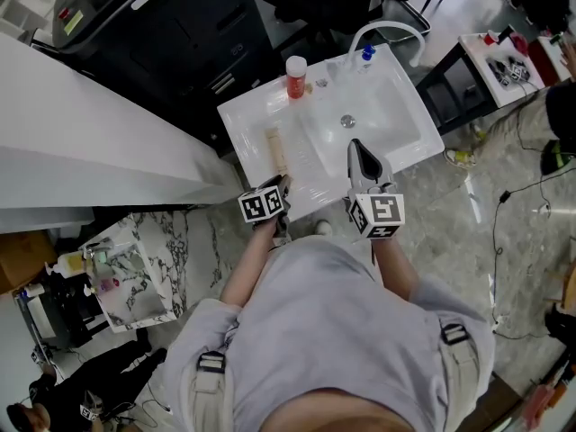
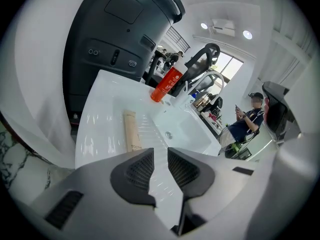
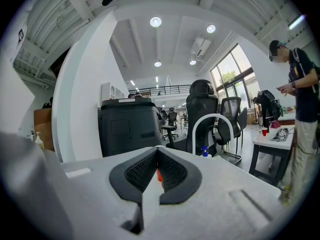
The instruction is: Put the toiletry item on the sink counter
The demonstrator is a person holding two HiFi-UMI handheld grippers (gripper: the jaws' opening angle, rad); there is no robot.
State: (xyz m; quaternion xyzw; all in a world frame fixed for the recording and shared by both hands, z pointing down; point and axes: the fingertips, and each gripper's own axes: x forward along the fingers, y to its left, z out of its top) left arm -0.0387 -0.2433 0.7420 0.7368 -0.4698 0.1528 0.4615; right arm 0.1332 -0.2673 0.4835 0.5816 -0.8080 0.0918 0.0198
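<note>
On the white bench (image 1: 245, 120), left of the basin (image 1: 364, 106), the toothpaste box (image 1: 277, 151) lies flat, so I think it is put down and let go. The left tool (image 1: 284, 184) is just at its near end, jaws a little apart, holding nothing. The right tool (image 1: 356, 148) hangs over the basin, pinched closed and empty, out of the way.
</note>
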